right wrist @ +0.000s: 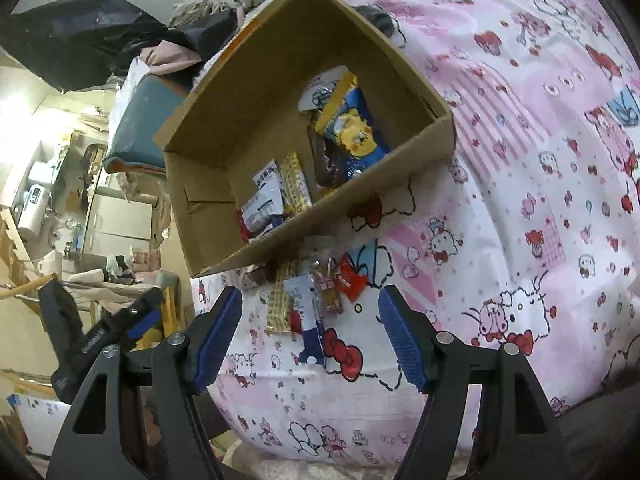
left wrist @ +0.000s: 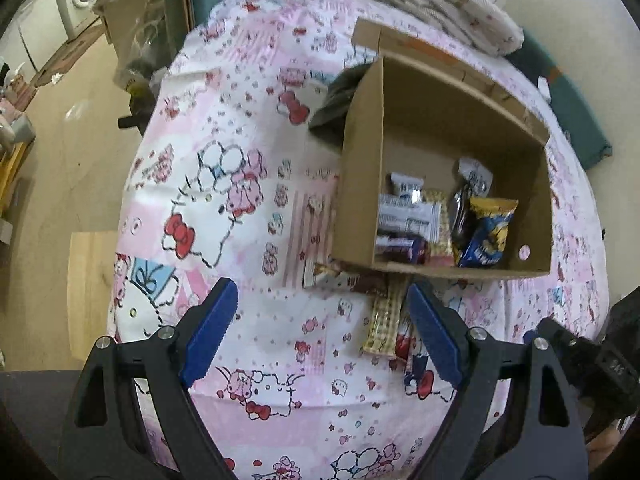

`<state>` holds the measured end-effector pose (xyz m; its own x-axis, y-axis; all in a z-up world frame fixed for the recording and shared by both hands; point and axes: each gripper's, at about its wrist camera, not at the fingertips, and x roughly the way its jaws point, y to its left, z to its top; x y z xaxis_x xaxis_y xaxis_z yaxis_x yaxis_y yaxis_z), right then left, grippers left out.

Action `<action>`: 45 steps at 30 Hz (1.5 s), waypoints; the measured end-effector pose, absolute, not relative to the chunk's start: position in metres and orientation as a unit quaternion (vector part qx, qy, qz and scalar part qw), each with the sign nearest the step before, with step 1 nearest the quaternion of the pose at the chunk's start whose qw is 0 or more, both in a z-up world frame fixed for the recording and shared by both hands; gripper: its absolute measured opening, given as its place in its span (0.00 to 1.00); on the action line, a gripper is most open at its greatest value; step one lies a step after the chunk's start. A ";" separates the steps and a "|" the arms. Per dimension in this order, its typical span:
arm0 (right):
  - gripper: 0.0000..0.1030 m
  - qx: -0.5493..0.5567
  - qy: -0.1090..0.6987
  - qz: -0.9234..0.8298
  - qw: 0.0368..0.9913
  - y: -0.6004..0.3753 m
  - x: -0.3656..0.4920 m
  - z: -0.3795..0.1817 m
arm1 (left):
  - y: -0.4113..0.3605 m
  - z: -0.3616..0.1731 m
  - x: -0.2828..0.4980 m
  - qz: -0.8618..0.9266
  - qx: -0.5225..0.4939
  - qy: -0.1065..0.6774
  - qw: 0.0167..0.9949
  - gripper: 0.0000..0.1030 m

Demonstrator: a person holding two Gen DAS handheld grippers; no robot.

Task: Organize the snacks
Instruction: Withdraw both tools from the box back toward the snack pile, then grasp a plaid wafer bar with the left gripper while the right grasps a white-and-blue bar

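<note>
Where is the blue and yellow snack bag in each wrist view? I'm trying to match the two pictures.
Left wrist view: the blue and yellow snack bag stands right of centre, in the cardboard box's near right corner.
Right wrist view: the bag lies above centre, inside the box.
Shared landmark: the cardboard box on the pink cartoon-print sheet.

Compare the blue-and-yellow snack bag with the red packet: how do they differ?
The blue-and-yellow snack bag lies inside the cardboard box; the red packet lies outside it on the bedsheet. The bag looks larger than the packet. Neither is gripped.
</note>
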<state>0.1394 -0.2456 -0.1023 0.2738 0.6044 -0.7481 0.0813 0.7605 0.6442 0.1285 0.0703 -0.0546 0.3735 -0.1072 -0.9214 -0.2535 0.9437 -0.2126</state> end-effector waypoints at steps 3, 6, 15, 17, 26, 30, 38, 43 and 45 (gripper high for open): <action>0.71 0.294 0.580 0.182 0.737 -0.242 0.140 -0.105 | 0.064 -0.062 0.130 0.041 -0.156 0.566 0.809 0.82; 0.71 0.284 0.582 0.179 0.740 -0.239 0.144 -0.108 | 0.058 -0.069 0.133 0.040 -0.146 0.572 0.806 0.82; 0.71 0.293 0.599 0.173 0.725 -0.235 0.154 -0.124 | 0.011 -0.126 0.143 -0.017 -0.107 0.638 0.762 0.50; 0.71 0.292 0.602 0.171 0.723 -0.233 0.155 -0.124 | -0.005 -0.137 0.149 -0.031 -0.079 0.646 0.758 0.49; 0.71 0.290 0.596 0.172 0.729 -0.235 0.148 -0.114 | -0.026 -0.159 0.164 -0.041 -0.050 0.655 0.753 0.22; 0.71 0.291 0.594 0.174 0.729 -0.235 0.147 -0.109 | -0.025 -0.157 0.155 -0.046 -0.060 0.665 0.743 0.22; 0.71 0.286 0.593 0.181 0.731 -0.229 0.146 -0.106 | -0.048 -0.145 0.117 -0.109 -0.069 0.676 0.725 0.22; 0.71 0.281 0.597 0.171 0.732 -0.231 0.144 -0.107 | -0.036 -0.119 0.107 -0.093 -0.082 0.668 0.734 0.22; 0.71 0.270 0.607 0.162 0.730 -0.233 0.145 -0.112 | -0.024 -0.108 0.102 -0.080 -0.092 0.664 0.738 0.22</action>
<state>0.1446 -0.2327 -0.1120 0.2109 0.5634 -0.7988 0.0911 0.8023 0.5899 0.1016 -0.0239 -0.1075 0.1056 -0.2395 -0.9651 -0.0045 0.9704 -0.2413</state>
